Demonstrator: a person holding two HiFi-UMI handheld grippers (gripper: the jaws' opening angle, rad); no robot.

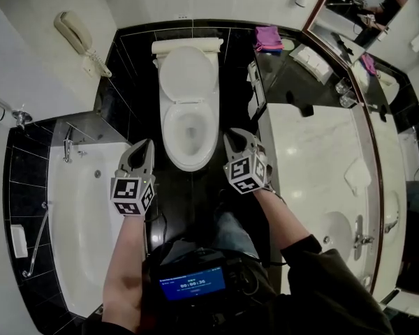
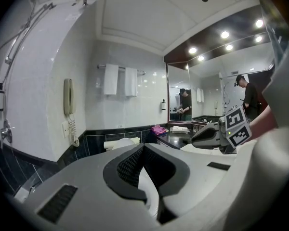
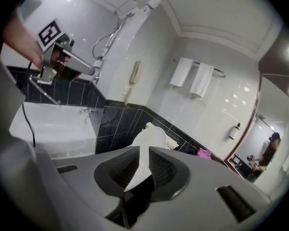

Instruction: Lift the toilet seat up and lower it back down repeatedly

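The white toilet point(image 1: 189, 128) stands in the middle of the head view, with its lid point(image 1: 188, 74) raised against the cistern. I cannot tell whether the seat ring lies on the bowl or stands up with the lid. My left gripper point(image 1: 145, 145) hovers beside the bowl's front left, its jaw tips together and nothing in them. My right gripper point(image 1: 236, 137) hovers at the bowl's front right, apart from the rim. Its jaws stand a narrow gap apart, and the toilet point(image 3: 151, 136) shows through that gap. Neither gripper touches the toilet.
A bathtub point(image 1: 77, 208) runs along the left, below a wall phone point(image 1: 73, 37). A marble vanity counter point(image 1: 314, 159) with a basin point(image 1: 342, 236) fills the right, under a mirror point(image 1: 391, 19). A pink cloth point(image 1: 268, 38) lies at the back. Two towels point(image 2: 118, 80) hang above the toilet.
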